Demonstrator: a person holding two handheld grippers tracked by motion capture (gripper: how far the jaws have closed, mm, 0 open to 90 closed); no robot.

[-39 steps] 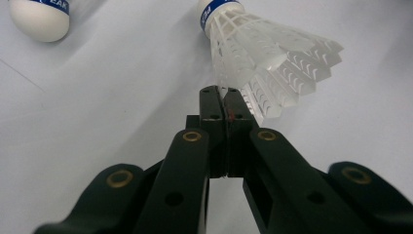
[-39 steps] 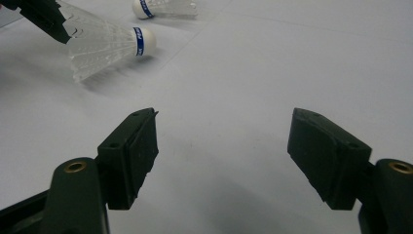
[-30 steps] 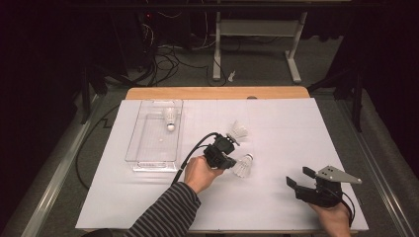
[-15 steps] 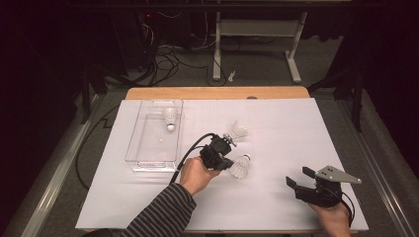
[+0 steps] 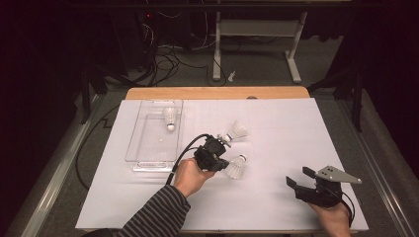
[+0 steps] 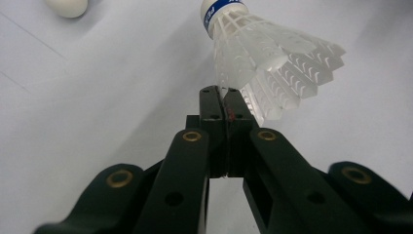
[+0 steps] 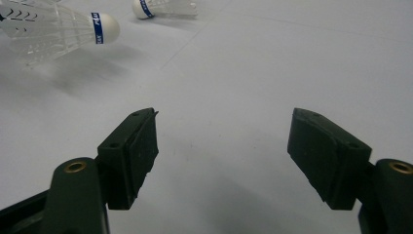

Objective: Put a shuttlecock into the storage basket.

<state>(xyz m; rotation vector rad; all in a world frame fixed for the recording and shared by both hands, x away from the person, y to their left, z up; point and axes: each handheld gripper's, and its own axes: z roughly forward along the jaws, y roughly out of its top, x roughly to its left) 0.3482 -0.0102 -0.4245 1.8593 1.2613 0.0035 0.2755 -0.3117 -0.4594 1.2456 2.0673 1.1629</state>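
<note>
Now left gripper (image 6: 225, 97) pinches a shuttlecock (image 6: 265, 58).

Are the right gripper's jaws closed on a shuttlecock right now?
No, in the right gripper view the right gripper stands wide open over bare white table, with the nearest shuttlecock lying well ahead of it.

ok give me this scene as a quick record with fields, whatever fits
surface: white table cover
container: clear plastic rectangular tray, left of centre, one white feather shuttlecock inside
loose items: two white feather shuttlecocks with blue bands, one farther, one nearer
left hand-held gripper: jaws shut on the skirt edge of the nearer shuttlecock
right hand-held gripper: jaws open, nothing between them, at the table's near right
</note>
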